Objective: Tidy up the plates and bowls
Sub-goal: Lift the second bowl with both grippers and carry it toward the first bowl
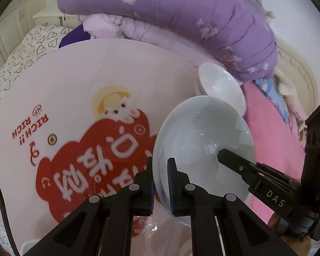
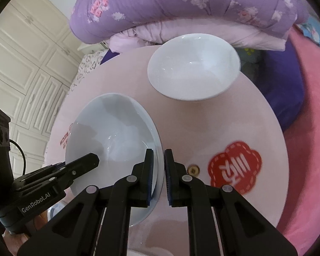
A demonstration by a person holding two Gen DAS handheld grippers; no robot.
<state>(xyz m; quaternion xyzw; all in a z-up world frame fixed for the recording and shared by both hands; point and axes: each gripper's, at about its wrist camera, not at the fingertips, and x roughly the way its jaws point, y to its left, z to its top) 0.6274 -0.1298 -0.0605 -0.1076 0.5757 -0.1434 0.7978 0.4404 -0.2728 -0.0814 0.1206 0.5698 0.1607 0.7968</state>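
Left wrist view: my left tongs straddle the near rim of the pale blue bowl, one finger outside, one inside, pinching the wall. Right tongs' finger reaches into the same bowl from the opposite side. Bowl sits tilted over the round pink surface, nothing in it. White bowl lies beyond it near the surface's far edge, also empty; its lower rim is hidden behind the blue one, so contact unclear.

Right wrist view: my right tongs pinch the blue bowl's right rim, one pad inside, one outside. Left tongs come in from the left side. White bowl stands upright, apart from the blue one here.

Judgement: stacking step. Keep both pinches even, hold the bowl level, centre it over the white bowl, lower straight, release together. Thin glazed rim could slip.
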